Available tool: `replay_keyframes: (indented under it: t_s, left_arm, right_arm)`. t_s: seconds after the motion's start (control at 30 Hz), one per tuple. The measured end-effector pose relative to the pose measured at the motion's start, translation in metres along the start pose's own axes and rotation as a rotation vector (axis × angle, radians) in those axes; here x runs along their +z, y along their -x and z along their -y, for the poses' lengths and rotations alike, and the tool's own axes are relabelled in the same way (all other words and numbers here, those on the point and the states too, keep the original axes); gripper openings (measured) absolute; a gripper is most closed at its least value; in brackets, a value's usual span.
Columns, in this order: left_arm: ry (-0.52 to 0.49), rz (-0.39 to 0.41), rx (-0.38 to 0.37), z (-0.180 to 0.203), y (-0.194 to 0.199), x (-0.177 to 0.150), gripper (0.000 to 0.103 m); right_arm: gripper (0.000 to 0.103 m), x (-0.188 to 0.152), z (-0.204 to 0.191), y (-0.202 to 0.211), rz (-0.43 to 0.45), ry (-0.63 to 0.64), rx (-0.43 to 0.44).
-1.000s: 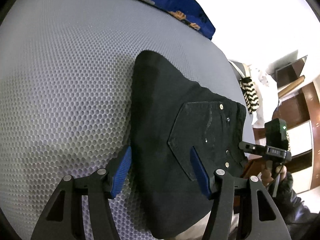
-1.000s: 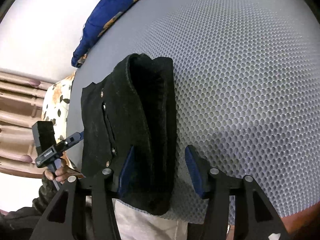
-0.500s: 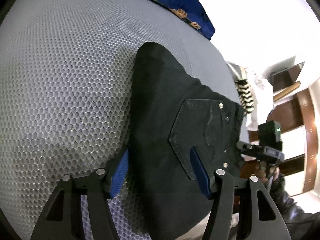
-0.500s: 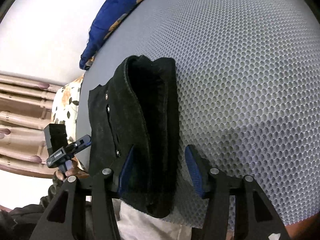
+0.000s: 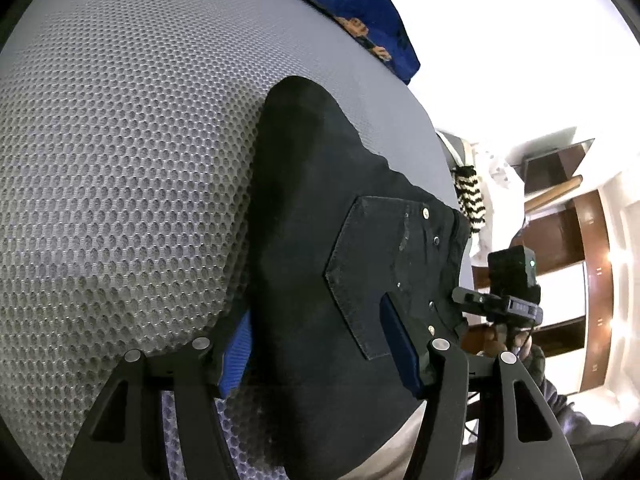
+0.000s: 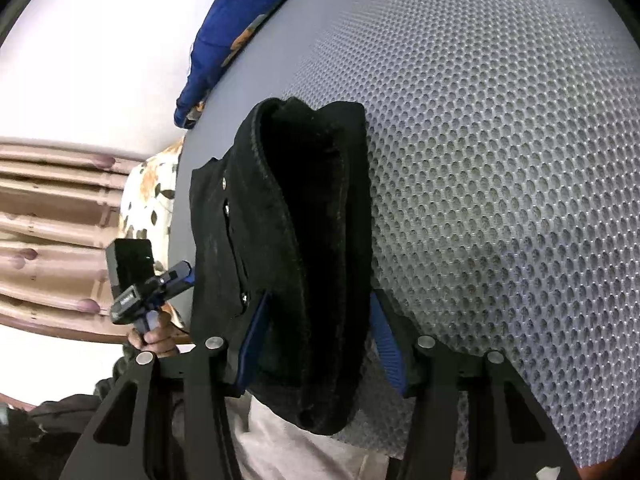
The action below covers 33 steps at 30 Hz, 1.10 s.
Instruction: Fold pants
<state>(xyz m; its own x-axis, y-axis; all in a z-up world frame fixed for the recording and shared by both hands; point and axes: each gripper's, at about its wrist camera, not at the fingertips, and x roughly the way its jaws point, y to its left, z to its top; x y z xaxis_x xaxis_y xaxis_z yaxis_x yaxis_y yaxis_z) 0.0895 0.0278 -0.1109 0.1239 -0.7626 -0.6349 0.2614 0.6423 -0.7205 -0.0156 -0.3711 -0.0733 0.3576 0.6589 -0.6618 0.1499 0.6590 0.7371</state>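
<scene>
Black pants [image 5: 320, 264] lie folded in a thick bundle on the grey mesh mattress [image 5: 120, 160], back pocket with rivets facing up. My left gripper [image 5: 316, 344] is open, its blue pads straddling the bundle's near edge. In the right wrist view the pants [image 6: 304, 240] show their stacked folded edge. My right gripper [image 6: 316, 340] is open, its jaws on either side of that folded edge. The other gripper shows small in each view, at the left [image 6: 160, 280] and at the right [image 5: 496, 304].
A blue patterned pillow [image 5: 360, 12] lies at the mattress's far edge. Wooden furniture [image 5: 568, 248] and a black-and-white striped cloth [image 5: 472, 196] stand beyond the right side. Pink curtains [image 6: 52, 208] hang to the left. The person's light trousers [image 6: 304, 452] are at the near edge.
Both grippers have moved forward onto the pants bundle. The pads now reach further around its near edge. Jaws stay open.
</scene>
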Motion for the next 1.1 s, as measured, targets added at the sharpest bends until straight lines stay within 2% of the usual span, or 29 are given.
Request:
replay_keyframes:
  t_s: [0.33,0.5,0.63,0.73,0.77,0.9,1.1]
  left_arm:
    - [0.057,0.007,-0.079,-0.007,-0.004,0.009,0.061]
    - [0.037,0.017,-0.077,0.000,-0.011,0.020,0.061]
    - [0.037,0.040,-0.057,0.006,-0.016,0.026,0.061]
    - [0.011,0.051,0.004,0.018,-0.021,0.030,0.060]
    - [-0.005,0.054,0.031,0.022,-0.023,0.030,0.057]
    - [-0.127,0.061,0.201,0.045,-0.031,0.027,0.047]
    - [-0.152,0.061,0.283,0.057,-0.039,0.030,0.043]
  right_arm:
    - [0.048,0.018,-0.001,-0.015,0.007,0.031,0.081]
    - [0.048,0.024,-0.004,-0.026,0.013,0.067,0.119]
    - [0.047,0.028,-0.004,-0.028,0.042,0.063,0.114]
    - [0.044,0.028,-0.004,-0.028,0.063,0.057,0.092]
    - [0.042,0.028,-0.006,-0.029,0.067,0.062,0.081]
    - [0.039,0.027,-0.015,-0.033,0.083,0.071,0.038]
    - [0.038,0.026,-0.032,-0.041,0.102,0.080,-0.029]
